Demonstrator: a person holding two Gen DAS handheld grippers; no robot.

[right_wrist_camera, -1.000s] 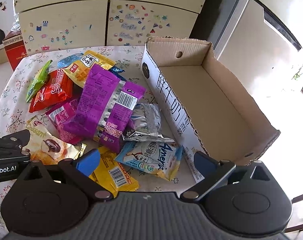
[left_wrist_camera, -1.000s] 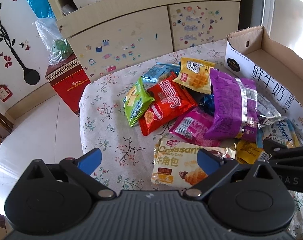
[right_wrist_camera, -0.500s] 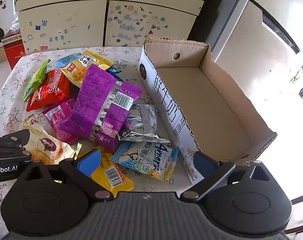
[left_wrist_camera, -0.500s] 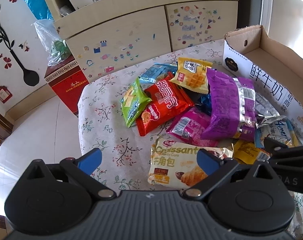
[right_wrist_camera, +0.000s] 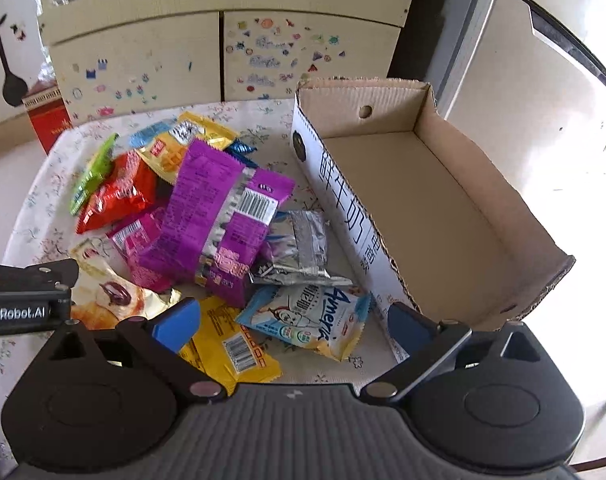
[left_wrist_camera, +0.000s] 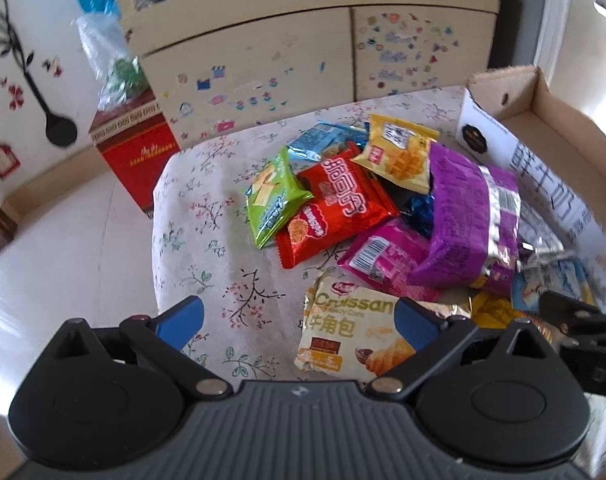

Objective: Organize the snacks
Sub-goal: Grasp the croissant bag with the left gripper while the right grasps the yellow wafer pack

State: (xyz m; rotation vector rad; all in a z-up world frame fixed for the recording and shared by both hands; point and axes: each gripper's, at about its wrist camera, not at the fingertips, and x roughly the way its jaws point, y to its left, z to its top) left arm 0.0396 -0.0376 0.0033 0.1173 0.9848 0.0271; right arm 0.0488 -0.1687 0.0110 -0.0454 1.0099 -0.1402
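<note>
Both claws hang released and hold nothing: the left gripper (left_wrist_camera: 299,316) over the flowered tablecloth (left_wrist_camera: 207,240), the right gripper (right_wrist_camera: 291,322) above the snack pile (right_wrist_camera: 207,216). At two o'clock lies the cardboard box (right_wrist_camera: 419,200); at twelve, a stickered cabinet (right_wrist_camera: 223,56).

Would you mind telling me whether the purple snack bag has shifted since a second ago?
No. The purple snack bag still overlaps the pink packet and silver packet, beside the cardboard box; only the cameras moved.
</note>
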